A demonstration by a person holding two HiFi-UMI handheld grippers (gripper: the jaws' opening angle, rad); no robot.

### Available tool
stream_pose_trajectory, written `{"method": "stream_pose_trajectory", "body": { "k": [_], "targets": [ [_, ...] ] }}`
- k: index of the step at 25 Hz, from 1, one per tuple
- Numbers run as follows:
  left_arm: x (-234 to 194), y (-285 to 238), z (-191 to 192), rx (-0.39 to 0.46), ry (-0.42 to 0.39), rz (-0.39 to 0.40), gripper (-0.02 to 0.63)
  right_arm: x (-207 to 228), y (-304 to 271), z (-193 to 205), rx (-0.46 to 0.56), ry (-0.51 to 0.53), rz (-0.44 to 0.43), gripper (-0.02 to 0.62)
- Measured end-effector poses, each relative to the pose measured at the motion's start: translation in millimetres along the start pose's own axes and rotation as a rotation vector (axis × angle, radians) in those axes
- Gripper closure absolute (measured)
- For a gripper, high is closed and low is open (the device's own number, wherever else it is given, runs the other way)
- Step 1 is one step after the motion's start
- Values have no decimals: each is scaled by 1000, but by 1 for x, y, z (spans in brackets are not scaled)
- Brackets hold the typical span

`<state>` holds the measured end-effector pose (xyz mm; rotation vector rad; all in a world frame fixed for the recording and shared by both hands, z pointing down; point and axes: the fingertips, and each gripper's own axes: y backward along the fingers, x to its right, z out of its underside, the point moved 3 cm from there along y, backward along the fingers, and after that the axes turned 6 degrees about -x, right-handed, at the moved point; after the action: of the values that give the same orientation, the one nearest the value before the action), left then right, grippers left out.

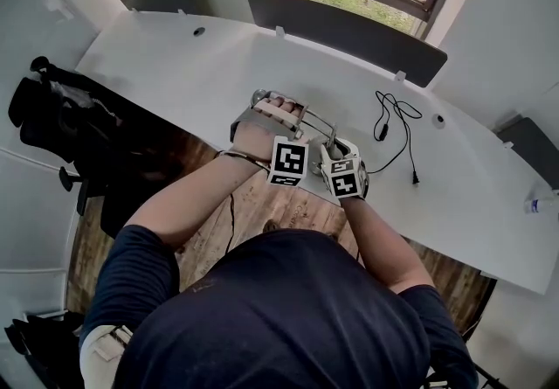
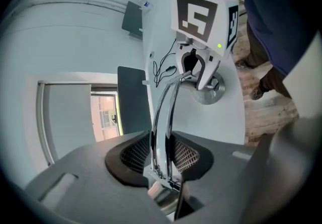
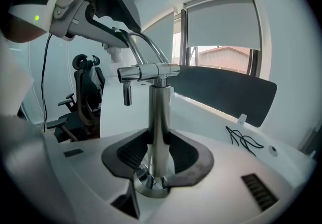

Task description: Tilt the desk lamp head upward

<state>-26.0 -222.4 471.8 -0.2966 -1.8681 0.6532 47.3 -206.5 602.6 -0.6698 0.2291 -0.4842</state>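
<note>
A chrome desk lamp (image 1: 306,121) stands near the front edge of the white desk (image 1: 175,64). Its round base (image 2: 209,89) and upright post (image 3: 160,117) carry two curved arm rods (image 2: 166,117). My left gripper (image 2: 161,155) has both rods between its pads, standing open around them near the head end. The lamp head itself is hidden behind that gripper (image 3: 108,14). My right gripper (image 3: 158,160) is shut on the post just above the base, pads pressing on both sides. In the head view the left gripper (image 1: 293,121) and the right gripper (image 1: 336,149) sit close together.
A loose black cable (image 1: 393,129) lies on the desk right of the lamp. Dark divider panels (image 1: 349,33) line the far edge below a window. A black office chair (image 1: 61,116) stands at the left. A bottle (image 1: 541,202) sits at the far right.
</note>
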Motion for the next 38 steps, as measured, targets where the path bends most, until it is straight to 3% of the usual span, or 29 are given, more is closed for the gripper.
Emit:
{"method": "stream_pose_trajectory", "body": {
  "k": [3,10,14,23,29,32,38],
  "targets": [
    [-4,3,1,4,-29,-22,505,-5,0,0,0,-1,4,459],
    [-18,-4,10,-43,-91,-6,485,-19,-7,-8,-21,-4,46,466],
    [-21,-3,11,-36,-84,-25,479,-21,-9,-9,-22,-18,65,466],
    [-19,-3,14,-51,-115,-70,471,-20,-10,-8,-37,67,29,459],
    [-17,10,21,-39,-136,-96,453,-20,4,-18,5,87,27,451],
    [-20,25,21,-7,-82,-109,453,-23,19,-20,29,65,11,451],
    [-27,53,18,103,189,-102,453,-35,70,-25,98,-11,-50,451]
  ]
}}
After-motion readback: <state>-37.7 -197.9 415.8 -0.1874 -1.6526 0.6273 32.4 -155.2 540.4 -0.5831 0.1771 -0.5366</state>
